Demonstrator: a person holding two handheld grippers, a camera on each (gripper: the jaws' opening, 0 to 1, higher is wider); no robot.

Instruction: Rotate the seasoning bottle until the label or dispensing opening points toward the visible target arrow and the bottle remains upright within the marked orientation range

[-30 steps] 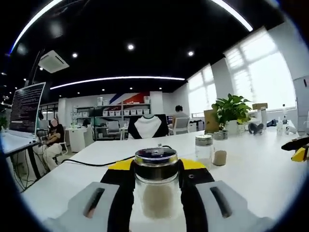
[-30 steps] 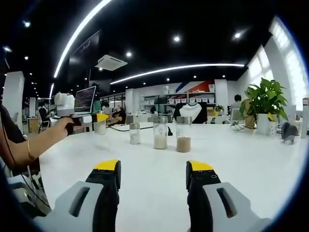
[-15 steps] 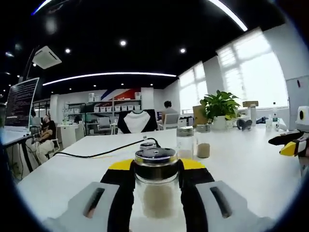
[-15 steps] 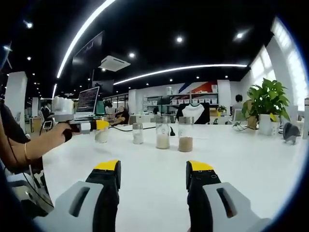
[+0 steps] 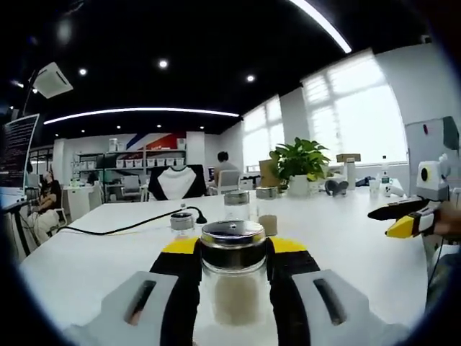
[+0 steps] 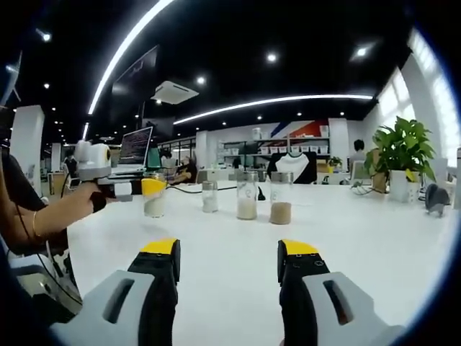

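A wide white worktop (image 6: 374, 245) runs across both views, with an office behind it: shelves on the far wall, ceiling lights, bright windows on the right. A leafy potted plant (image 6: 400, 155) stands at the far right of the worktop in the right gripper view, and appears again (image 5: 297, 162) beyond the bottles in the left gripper view. A black cable (image 5: 108, 231) trails over the worktop on the left of that view.

The left gripper (image 5: 232, 277) has its yellow-tipped black jaws clamped on the sides of a seasoning bottle (image 5: 232, 277), a clear glass jar with pale powder inside and a shiny metal cap. The bottle stands upright between the jaws, its base low in the view; whether it touches the worktop cannot be told. In the right gripper view the same gripper (image 6: 148, 193) comes in from the left in a person's hand (image 6: 92, 196), holding the bottle (image 6: 153, 202) upright at the left end of a row.

Three more bottles (image 6: 247, 198) stand in that row, apart from one another, holding pale to tan powder.

The right gripper (image 6: 229, 277) hangs over bare worktop near the camera, jaws apart with nothing between them.
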